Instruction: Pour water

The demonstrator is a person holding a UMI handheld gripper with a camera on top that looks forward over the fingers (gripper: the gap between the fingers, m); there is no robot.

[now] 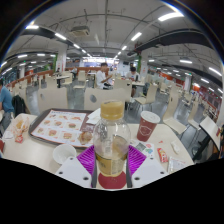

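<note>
Gripper [111, 160]: two fingers with purple pads [88, 158], closed narrowly on a bottle, one pad pressed against each flank.

Bottle [111, 143]: clear plastic, upright, clamped between the pads. Amber-tinted liquid fills the lower body and shows again in the neck. Its base sits at or just above the table surface; contact cannot be told.

Table [40, 152]: pale top. Its far edge runs behind the tray and the cup; the near edge falls away to the right of the fingers.

Tray [62, 126]: light-coloured, rectangular, beyond the fingers and left of the bottle, set at a slant. It carries small portions of food, kind not discernible. A bare strip of table separates it from the gripper.

Bowl [64, 153]: small, white, just left of the left pad, between tray and near edge.

Cup [148, 125]: red, paper-type, upright, beyond and right of the bottle, apart from it, with bare table between.

Wrapper [162, 155]: small printed packet, flat, right of the right pad.

Person [7, 100]: seated at the far left, in blue.

Surroundings: canteen hall with rows of tables and chairs beyond the far edge, ceiling strip lights overhead. Open room lies directly ahead of the bottle, between tray and cup.
</note>
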